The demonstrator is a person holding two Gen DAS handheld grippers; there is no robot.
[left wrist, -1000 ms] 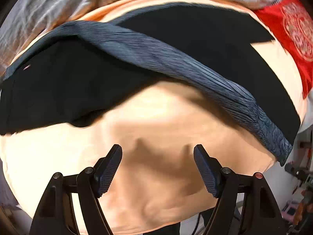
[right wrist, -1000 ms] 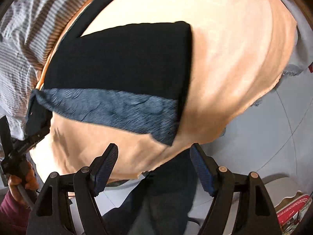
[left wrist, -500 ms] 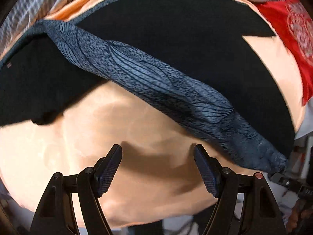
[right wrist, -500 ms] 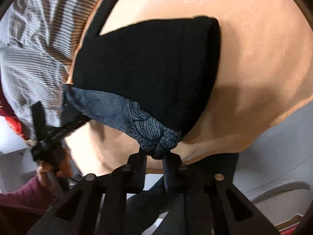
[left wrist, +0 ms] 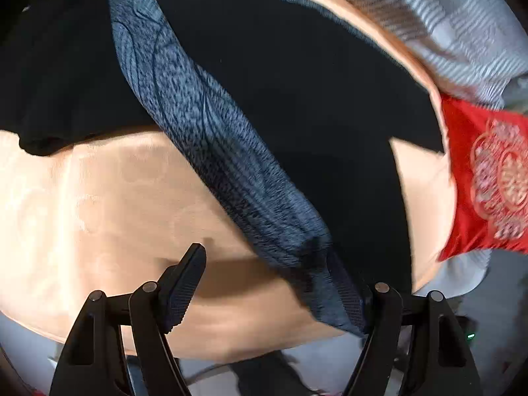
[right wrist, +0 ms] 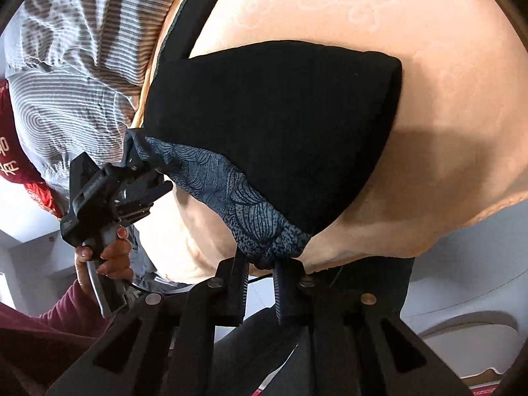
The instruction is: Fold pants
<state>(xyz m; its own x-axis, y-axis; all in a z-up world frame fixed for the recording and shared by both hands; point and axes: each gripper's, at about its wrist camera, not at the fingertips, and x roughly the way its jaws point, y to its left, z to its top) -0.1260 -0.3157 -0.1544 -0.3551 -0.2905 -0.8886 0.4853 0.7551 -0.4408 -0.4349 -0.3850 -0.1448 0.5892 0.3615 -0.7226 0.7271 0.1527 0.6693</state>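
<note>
Black pants (left wrist: 297, 76) with a blue-grey patterned waistband (left wrist: 211, 138) lie on a peach cloth (left wrist: 99, 217). In the left wrist view my left gripper (left wrist: 274, 292) is open, and the waistband's end drapes over its right finger (left wrist: 349, 300). In the right wrist view my right gripper (right wrist: 260, 280) is shut on the other corner of the waistband (right wrist: 264, 231), with the folded black pants (right wrist: 280, 125) stretching away from it. The left gripper (right wrist: 138, 171) also shows there at the waistband's far corner.
A striped grey-and-white cloth (left wrist: 455, 23) and a red embroidered cloth (left wrist: 488, 181) lie beyond the peach cloth. The striped cloth also shows in the right wrist view (right wrist: 82, 66). The peach cloth's edge (right wrist: 462, 227) drops to a pale floor (right wrist: 478, 270).
My right gripper has closed on the waistband corner and holds it. My left gripper has moved toward the waistband's other end, which now lies over its right finger.
</note>
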